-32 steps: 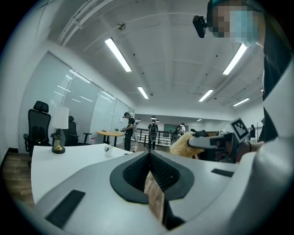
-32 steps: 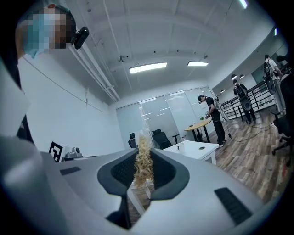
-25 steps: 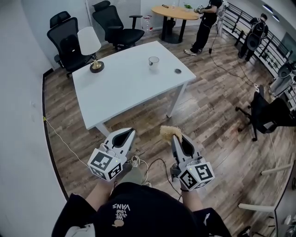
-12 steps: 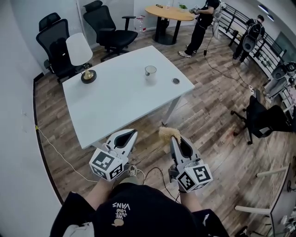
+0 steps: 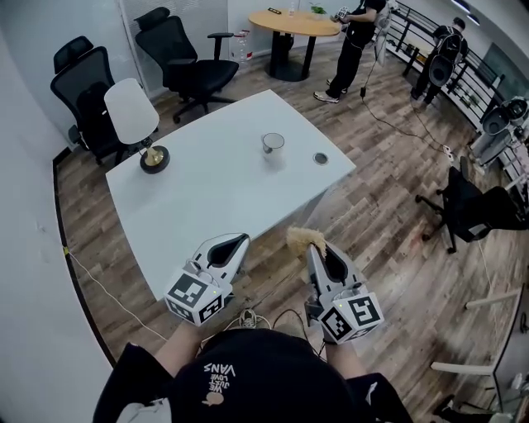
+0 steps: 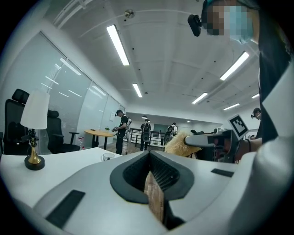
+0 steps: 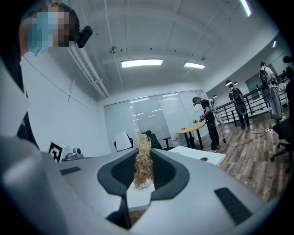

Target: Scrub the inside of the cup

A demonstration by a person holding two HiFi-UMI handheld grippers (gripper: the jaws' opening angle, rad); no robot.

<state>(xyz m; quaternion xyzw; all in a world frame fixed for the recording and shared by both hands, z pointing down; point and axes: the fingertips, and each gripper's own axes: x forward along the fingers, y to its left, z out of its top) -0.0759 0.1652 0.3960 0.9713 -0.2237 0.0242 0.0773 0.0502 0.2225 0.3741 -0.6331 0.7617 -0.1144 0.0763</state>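
A clear glass cup (image 5: 273, 144) stands on the white table (image 5: 216, 195), right of its middle; in the left gripper view it shows small as the cup (image 6: 108, 156). My left gripper (image 5: 240, 241) is shut with nothing between its jaws, held off the table's near edge. My right gripper (image 5: 309, 244) is shut on a tan fibrous scrubber (image 5: 302, 238), seen as a straw-coloured tuft, the scrubber (image 7: 143, 160), pinched between the jaws. Both grippers point level toward the table, well short of the cup.
A white-shaded lamp (image 5: 136, 120) stands at the table's left end and a small round lid (image 5: 321, 158) lies right of the cup. Black office chairs (image 5: 183, 59) stand behind the table, another chair (image 5: 469, 206) at right. People stand by a round wooden table (image 5: 293, 22). A cable (image 5: 273, 296) runs on the floor.
Both grippers and the person have moved toward the white table, whose near edge now lies closer to the jaws. The right gripper still holds the scrubber.
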